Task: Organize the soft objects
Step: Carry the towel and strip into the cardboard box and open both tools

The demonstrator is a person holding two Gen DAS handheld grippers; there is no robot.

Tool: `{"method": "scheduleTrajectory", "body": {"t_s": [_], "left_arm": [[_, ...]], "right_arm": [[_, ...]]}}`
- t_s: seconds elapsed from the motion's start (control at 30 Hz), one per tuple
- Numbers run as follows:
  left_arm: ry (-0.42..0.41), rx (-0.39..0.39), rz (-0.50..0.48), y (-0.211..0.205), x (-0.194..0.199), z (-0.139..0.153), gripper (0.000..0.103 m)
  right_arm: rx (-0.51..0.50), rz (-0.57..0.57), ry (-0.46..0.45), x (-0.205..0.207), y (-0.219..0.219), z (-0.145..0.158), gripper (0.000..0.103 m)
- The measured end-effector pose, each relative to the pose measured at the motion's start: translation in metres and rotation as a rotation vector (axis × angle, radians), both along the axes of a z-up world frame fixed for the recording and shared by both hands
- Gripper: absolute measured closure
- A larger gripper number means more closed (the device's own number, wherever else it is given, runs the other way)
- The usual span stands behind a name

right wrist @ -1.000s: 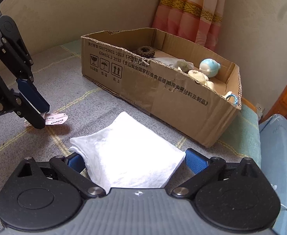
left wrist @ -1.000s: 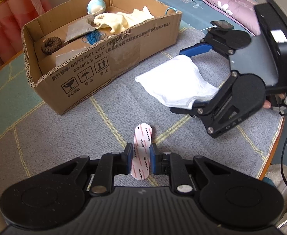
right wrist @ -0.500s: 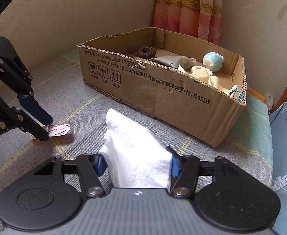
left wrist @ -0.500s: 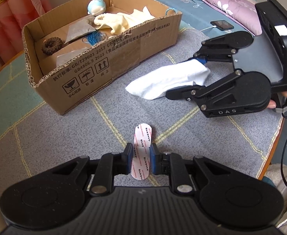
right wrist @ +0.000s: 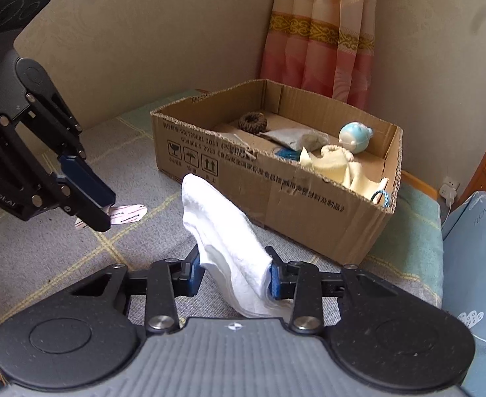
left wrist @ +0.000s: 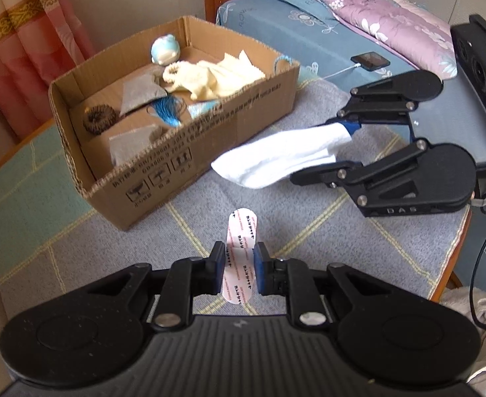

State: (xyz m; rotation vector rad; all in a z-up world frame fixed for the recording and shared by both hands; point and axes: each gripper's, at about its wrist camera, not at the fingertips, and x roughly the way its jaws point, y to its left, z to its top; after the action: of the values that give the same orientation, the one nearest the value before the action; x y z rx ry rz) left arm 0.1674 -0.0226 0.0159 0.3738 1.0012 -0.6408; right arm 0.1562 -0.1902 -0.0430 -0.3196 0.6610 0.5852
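Meanwhile the right gripper (right wrist: 234, 273), whose jaws have just been closing, pinches a bunched white cloth (right wrist: 223, 231) near the cardboard box (right wrist: 306, 211). To its left, the left gripper (left wrist: 238, 273) is pressed together on a pink adhesive strip (left wrist: 241, 248) over the grey checked mat (left wrist: 127, 241).

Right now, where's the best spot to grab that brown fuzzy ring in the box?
Probably from straight above, pinching one side of the brown fuzzy ring with one finger down its centre hole. It lies flat on a raised flap near the corner of the cardboard box, so the walls block a sideways approach.
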Motion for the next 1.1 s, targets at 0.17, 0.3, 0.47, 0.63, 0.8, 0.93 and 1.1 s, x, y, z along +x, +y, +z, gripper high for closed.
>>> {"method": "scheduleTrajectory", "body": {"t_s": [0.17, 0.3, 0.47, 0.63, 0.8, 0.93, 1.1], "left_arm": [[-0.078, -0.013, -0.008, -0.002, 0.021, 0.035, 0.086], [-0.176, -0.008, 0.019, -0.007, 0.053, 0.062, 0.086], [-0.243, 0.002, 0.104, -0.017, 0.102, 0.060, 0.066], [-0.306, -0.027, 0.260, -0.010, 0.114, 0.041, 0.008], [-0.323, -0.103, 0.367, 0.008, 0.088, 0.037, 0.007], [-0.383, -0.096, 0.415, 0.014, 0.060, 0.036, 0.003], [-0.451, -0.062, 0.454, 0.015, 0.038, 0.035, 0.001]], "right_arm": [[0.023, -0.004, -0.035, -0.002, -0.006, 0.019, 0.061], [0.049, -0.027, -0.072, 0.003, -0.014, 0.035, 0.061], [0.069, -0.052, -0.098, 0.012, -0.020, 0.049, 0.061], [0.079, -0.084, -0.097, 0.027, -0.021, 0.056, 0.061], [0.070, -0.129, -0.095, 0.050, -0.020, 0.062, 0.061], [0.064, -0.178, -0.097, 0.082, -0.013, 0.069, 0.061], [0.092, -0.254, -0.068, 0.122, 0.003, 0.072, 0.018]]}}
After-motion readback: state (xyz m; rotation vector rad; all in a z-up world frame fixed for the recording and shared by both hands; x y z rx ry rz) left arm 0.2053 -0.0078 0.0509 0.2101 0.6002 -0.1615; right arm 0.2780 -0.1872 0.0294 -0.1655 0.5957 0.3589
